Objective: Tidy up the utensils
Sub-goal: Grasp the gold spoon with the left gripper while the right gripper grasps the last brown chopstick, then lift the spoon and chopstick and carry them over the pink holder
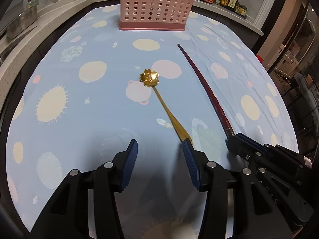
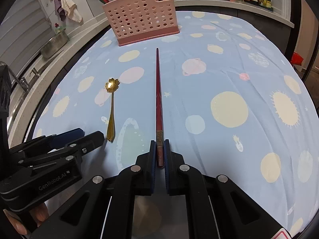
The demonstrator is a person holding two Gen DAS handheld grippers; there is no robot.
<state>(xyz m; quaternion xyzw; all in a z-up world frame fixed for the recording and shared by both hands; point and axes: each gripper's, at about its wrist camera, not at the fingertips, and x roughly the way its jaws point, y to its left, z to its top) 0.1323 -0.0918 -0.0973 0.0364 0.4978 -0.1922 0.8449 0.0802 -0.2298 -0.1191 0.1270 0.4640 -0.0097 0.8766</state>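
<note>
We work over a table spread with a blue planet-print cloth [image 2: 229, 63], and at its far side stands the pink perforated caddy [image 2: 141, 22], already holding several chopsticks in its rear compartment (which compartment is meant for spoons we cannot tell from here). Between the caddy and us lies the red chopstick [image 2: 158, 99], pointing tip-first toward the caddy, and just beside it to the left, apart from it, the gold flower spoon [image 2: 111, 107] rests flat on the cloth. Our right gripper [image 2: 159, 151] has its pads pressed against the chopstick's thick decorated end, so we judge the pickup step is in hand; whether the stick is lifted or only pinched on the cloth is hard to say in this view. Our left gripper [image 1: 160, 149] is spread wide, with the spoon's handle end just at its right pad, not between the pads. Next, we think, the right must raise the chopstick, carry it forward and tilt it tip-down into the caddy, while the left shifts rightward to straddle the spoon handle.
</note>
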